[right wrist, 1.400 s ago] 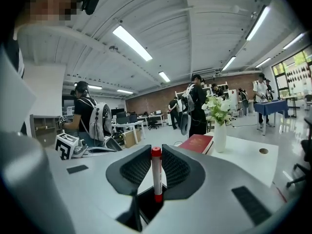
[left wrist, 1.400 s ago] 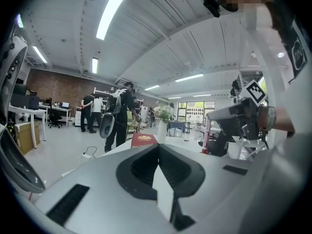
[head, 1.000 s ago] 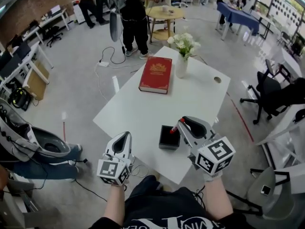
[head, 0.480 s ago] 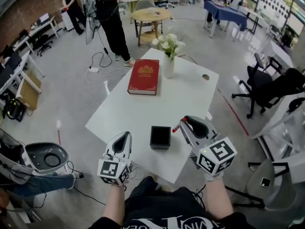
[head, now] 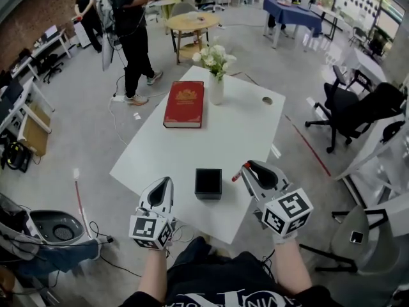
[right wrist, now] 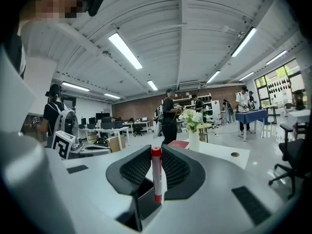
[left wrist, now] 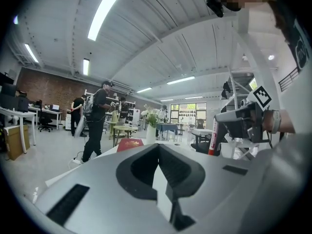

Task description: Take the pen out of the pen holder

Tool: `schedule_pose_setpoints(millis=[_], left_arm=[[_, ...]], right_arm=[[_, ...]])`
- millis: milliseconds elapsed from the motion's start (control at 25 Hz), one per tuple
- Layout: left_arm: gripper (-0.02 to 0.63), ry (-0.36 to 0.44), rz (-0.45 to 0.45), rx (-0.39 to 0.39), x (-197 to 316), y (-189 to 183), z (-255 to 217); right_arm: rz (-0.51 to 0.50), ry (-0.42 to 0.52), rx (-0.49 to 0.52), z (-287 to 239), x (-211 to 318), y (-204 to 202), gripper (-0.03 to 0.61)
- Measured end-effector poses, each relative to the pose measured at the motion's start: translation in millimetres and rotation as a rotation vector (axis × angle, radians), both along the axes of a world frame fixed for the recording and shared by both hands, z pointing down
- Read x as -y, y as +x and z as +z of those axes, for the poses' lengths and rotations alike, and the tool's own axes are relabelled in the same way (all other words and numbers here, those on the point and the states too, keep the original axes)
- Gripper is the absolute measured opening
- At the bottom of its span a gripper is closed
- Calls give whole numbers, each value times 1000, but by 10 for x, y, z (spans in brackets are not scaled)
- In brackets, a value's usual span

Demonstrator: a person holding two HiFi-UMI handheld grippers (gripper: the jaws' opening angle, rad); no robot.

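Note:
The black square pen holder [head: 208,183] stands near the front edge of the white table [head: 243,133]. My right gripper [head: 248,169] is to its right, apart from it, shut on a pen with a red cap [head: 238,173]. In the right gripper view the pen [right wrist: 156,174] stands upright between the pads, cap up, at my right gripper [right wrist: 156,152]. My left gripper [head: 165,183] hovers left of the holder at the table's front edge, jaws together with nothing in them. From the left gripper [left wrist: 158,147] view the pen [left wrist: 213,136] shows at the right.
A red book [head: 185,104] and a vase of white flowers [head: 216,88] lie at the table's far side, with a round hole [head: 267,100] in the top at the right. A person [head: 128,24] stands beyond. An office chair [head: 348,110] is to the right.
The right gripper with the pen has drawn away to the right of the holder; a gap now shows between them. The head view has shifted, so the table sits further left.

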State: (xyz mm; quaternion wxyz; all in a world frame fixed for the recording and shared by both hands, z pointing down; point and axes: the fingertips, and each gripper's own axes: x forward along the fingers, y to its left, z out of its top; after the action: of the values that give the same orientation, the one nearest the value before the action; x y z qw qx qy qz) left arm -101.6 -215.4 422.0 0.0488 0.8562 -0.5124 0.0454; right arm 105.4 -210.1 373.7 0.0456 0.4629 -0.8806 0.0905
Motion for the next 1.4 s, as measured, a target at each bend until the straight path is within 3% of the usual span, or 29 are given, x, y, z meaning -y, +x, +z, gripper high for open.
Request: schedule_pose_setpoints(millis=[720, 1400], left_arm=[[3, -3, -136, -34, -202, -301, 28], [3, -2, -191, -39, -570, -385, 67]], right_arm=[[16, -25, -19, 401, -165, 67, 77], [-9, -23, -44, 517, -358, 87, 77]])
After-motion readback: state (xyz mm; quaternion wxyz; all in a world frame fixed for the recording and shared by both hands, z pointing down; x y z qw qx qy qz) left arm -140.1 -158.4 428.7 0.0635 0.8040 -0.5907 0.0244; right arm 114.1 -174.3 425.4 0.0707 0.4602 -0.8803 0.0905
